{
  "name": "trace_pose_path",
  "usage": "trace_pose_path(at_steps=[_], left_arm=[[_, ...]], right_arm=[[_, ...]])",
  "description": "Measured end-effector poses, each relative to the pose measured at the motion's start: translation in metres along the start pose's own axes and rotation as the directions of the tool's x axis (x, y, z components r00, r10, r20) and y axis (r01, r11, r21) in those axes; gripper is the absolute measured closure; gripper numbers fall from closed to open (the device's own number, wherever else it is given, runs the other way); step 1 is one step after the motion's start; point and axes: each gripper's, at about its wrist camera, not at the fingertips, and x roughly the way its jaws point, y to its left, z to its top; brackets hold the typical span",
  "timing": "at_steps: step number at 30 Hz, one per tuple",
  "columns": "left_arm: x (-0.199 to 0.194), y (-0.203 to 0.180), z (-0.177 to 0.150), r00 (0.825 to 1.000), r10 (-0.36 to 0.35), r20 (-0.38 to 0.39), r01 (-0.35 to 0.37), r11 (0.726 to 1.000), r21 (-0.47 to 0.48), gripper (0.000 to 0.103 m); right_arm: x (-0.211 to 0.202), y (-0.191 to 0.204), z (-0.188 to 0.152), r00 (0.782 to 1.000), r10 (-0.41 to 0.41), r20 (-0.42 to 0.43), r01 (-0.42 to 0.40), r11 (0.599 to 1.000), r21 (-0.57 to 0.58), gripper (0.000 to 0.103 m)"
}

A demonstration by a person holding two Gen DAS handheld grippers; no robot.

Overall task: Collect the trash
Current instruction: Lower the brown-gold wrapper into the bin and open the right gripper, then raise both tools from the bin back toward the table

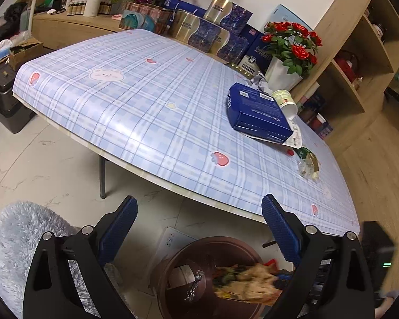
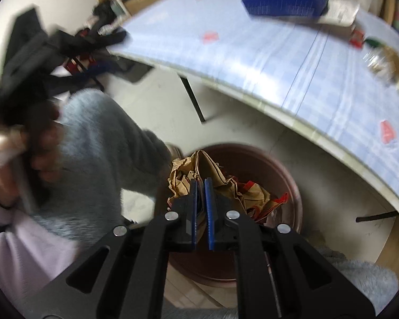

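My right gripper (image 2: 201,181) is shut on a crumpled brown paper bag (image 2: 183,175) with red print, which hangs over the round brown bin (image 2: 287,175) on the floor. The same bag (image 1: 252,279) shows blurred above the bin (image 1: 188,247) in the left wrist view. There my left gripper (image 1: 199,199) stands open and empty above the bin, in front of the table edge. On the plaid tablecloth (image 1: 146,111) lie a blue box (image 1: 258,111), a white paper cup (image 1: 286,102), a flat pack (image 1: 295,139) under the box and a clear wrapper (image 1: 308,164).
Red roses in a white pot (image 1: 282,71) and stacked gift boxes (image 1: 207,34) stand at the table's far side. A wooden shelf unit (image 1: 359,61) is on the right. A fluffy grey rug (image 1: 21,239) lies left of the bin. A person's hand (image 2: 40,146) shows blurred at left.
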Motion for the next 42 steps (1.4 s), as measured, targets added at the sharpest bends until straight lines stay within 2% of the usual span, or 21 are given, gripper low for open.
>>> trace_pose_path(at_steps=[6,12,13,14,15,16,18,19,21,23,26,31,36,42], left_arm=[[0.007,0.008,-0.003,1.0,0.019,-0.01,-0.019,1.0,-0.01,0.011],[0.017,0.011,-0.006,0.999,0.022,-0.032,-0.023,1.0,-0.015,0.011],[0.019,0.01,-0.007,0.999,0.021,-0.034,-0.022,1.0,-0.01,0.011],[0.02,0.01,-0.007,0.999,0.021,-0.036,-0.021,1.0,-0.008,0.011],[0.021,0.009,-0.008,0.999,0.021,-0.039,-0.021,1.0,-0.006,0.011],[0.023,0.008,-0.008,0.999,0.021,-0.04,-0.021,1.0,-0.005,0.011],[0.025,0.008,-0.008,0.999,0.022,-0.04,-0.022,1.0,-0.007,0.011],[0.026,0.008,-0.008,0.999,0.022,-0.042,-0.022,1.0,-0.01,0.011],[0.027,0.009,-0.009,0.999,0.024,-0.044,-0.025,1.0,-0.015,0.011],[0.029,0.009,-0.009,0.999,0.027,-0.047,-0.028,0.999,-0.02,0.011],[0.03,0.008,-0.01,0.998,0.032,-0.05,-0.033,0.999,-0.021,0.011],[0.032,0.003,-0.012,0.998,0.04,-0.054,-0.04,0.999,-0.004,0.011],[0.033,-0.003,-0.014,0.997,0.047,-0.053,-0.047,0.999,0.013,0.011],[0.035,-0.009,-0.016,0.997,0.053,-0.054,-0.051,0.998,0.032,0.011]], right_arm=[[0.058,-0.013,0.007,0.996,-0.019,-0.091,0.021,0.999,0.028,0.093],[0.094,-0.016,-0.008,0.988,-0.015,-0.154,0.022,0.999,0.048,0.09],[0.096,-0.015,-0.009,0.987,-0.011,-0.162,0.019,0.999,0.045,0.081],[0.096,-0.014,-0.009,0.987,-0.009,-0.163,0.016,0.999,0.043,0.077],[0.093,-0.014,-0.008,0.989,-0.002,-0.151,0.009,0.999,0.044,0.066],[0.088,-0.015,-0.007,0.992,0.004,-0.127,0.002,0.999,0.049,0.059],[0.079,-0.017,-0.006,0.996,0.006,-0.088,-0.001,0.998,0.06,0.028],[0.072,-0.017,-0.005,0.998,0.001,-0.066,0.003,0.998,0.062,0.018],[0.058,-0.016,-0.005,0.998,-0.06,-0.002,0.06,0.997,0.055,0.007],[0.047,-0.014,-0.003,0.993,-0.104,0.047,0.102,0.994,0.04,0.006],[0.024,-0.009,-0.004,0.984,-0.115,0.136,0.112,0.993,0.029,0.006],[0.001,-0.007,-0.005,0.96,-0.158,0.23,0.156,0.987,0.029,0.006],[-0.026,-0.007,-0.007,0.918,-0.174,0.358,0.163,0.985,0.062,0.006],[-0.064,-0.02,-0.007,0.843,-0.246,0.479,0.219,0.969,0.113,0.006]])
